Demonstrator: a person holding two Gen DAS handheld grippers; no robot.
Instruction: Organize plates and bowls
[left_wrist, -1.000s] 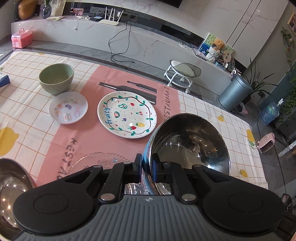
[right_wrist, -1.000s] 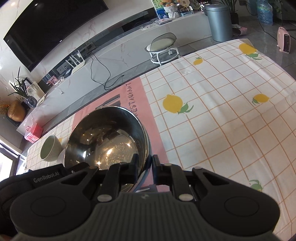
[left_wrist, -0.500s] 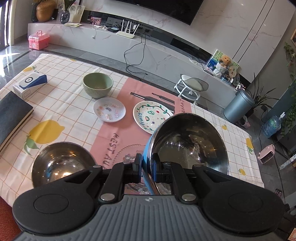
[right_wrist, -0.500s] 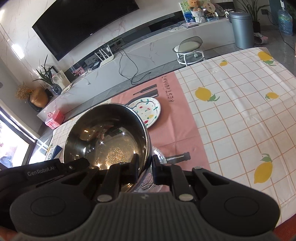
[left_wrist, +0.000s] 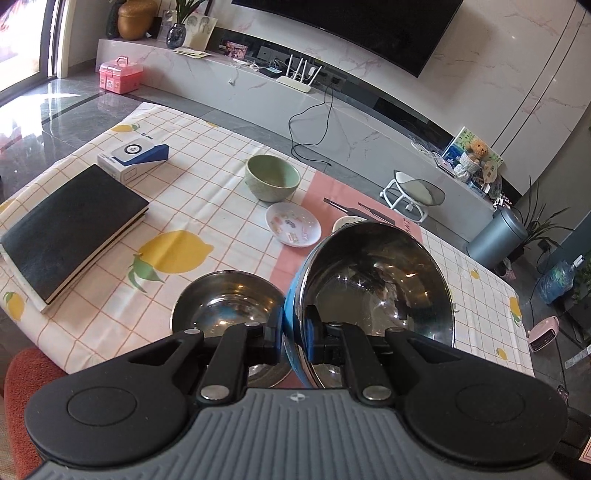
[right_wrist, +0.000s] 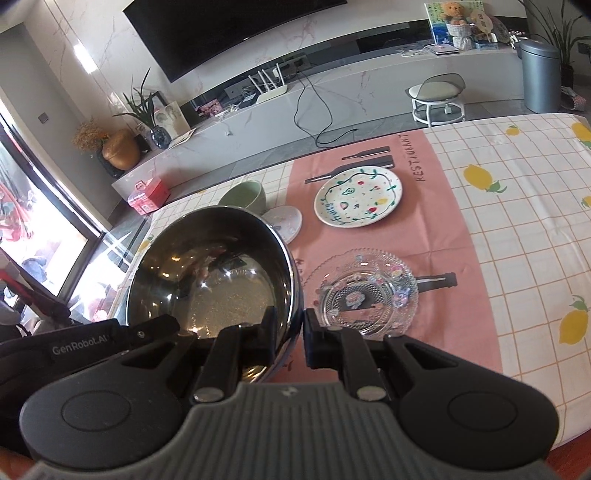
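Note:
Both grippers hold one large steel bowl with a blue outside (left_wrist: 376, 284) by its rim, lifted above the table. My left gripper (left_wrist: 293, 338) is shut on its near rim. My right gripper (right_wrist: 290, 332) is shut on the rim of the same bowl (right_wrist: 214, 280). A second steel bowl (left_wrist: 229, 306) sits on the table below and left of it. A green bowl (left_wrist: 272, 178), a small sticker plate (left_wrist: 293, 224), a painted white plate (right_wrist: 358, 196) and a clear glass plate (right_wrist: 367, 293) lie on the tablecloth.
A black notebook (left_wrist: 70, 229) and a white-blue box (left_wrist: 133, 157) lie at the table's left end. The table's near edge and a red seat (left_wrist: 22, 373) are just below the grippers. A stool (right_wrist: 437, 96) and bin (right_wrist: 537, 74) stand beyond the table.
Both grippers have lifted the steel bowl up and carried it left, towards the near edge. The second steel bowl has come into view beneath it.

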